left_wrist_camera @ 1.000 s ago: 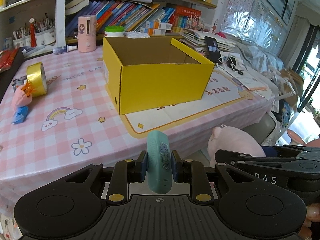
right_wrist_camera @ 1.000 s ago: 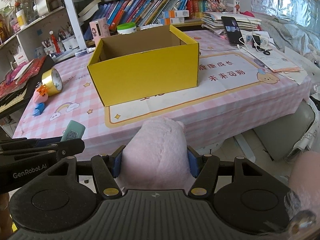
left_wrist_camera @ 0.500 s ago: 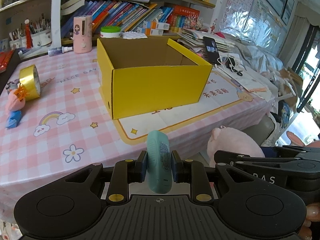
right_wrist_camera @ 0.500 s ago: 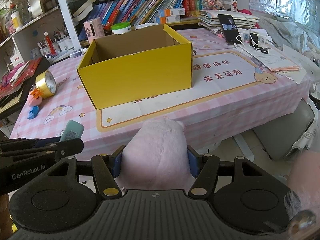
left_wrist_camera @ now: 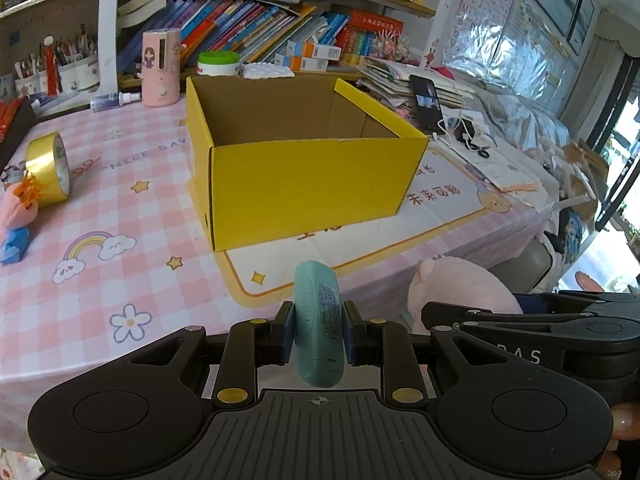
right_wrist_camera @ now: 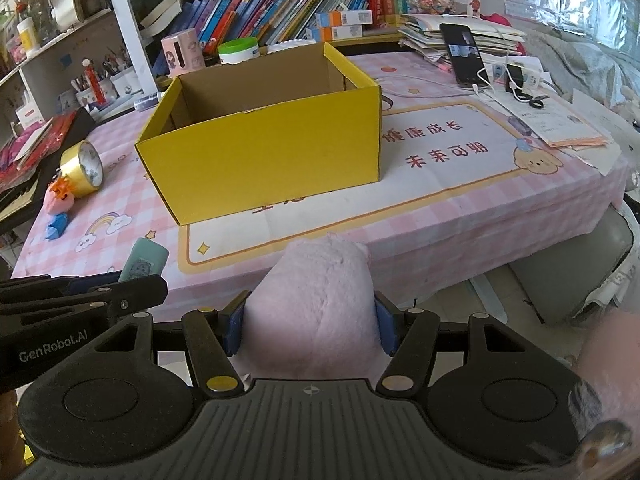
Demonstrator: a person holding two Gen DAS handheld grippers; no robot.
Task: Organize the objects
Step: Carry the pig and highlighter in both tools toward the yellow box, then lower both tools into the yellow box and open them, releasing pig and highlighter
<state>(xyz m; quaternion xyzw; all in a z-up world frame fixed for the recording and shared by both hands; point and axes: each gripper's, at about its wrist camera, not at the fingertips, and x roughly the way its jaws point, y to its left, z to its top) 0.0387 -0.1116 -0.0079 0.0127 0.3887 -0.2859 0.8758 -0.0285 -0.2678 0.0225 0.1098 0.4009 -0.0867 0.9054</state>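
The yellow box stands open on the pink checked tablecloth, partly on a white mat with an orange border, and as far as its brown inside shows, nothing lies in it. Both grippers hang at the near edge of the table, in front of the box and apart from it.

The left gripper pinches a small teal case — the case stands upright on its narrow edge between the blue pads, which press its two flat sides. From the right wrist view the same case sticks up past the left gripper's black arm, at the near left of the table.

The right gripper squeezes a pink plush toy — the pads sink into its fur on both sides, and the toy fills the whole gap. In the left wrist view the toy shows to the right, just beyond the table edge.

On the far left of the table a roll of gold tape stands on edge, with a small pink and orange toy and a blue piece just near it. Behind the box stand a pink cylinder and a jar with a green lid, and books fill the shelf at the back. A phone leans at the far right among papers and cables.
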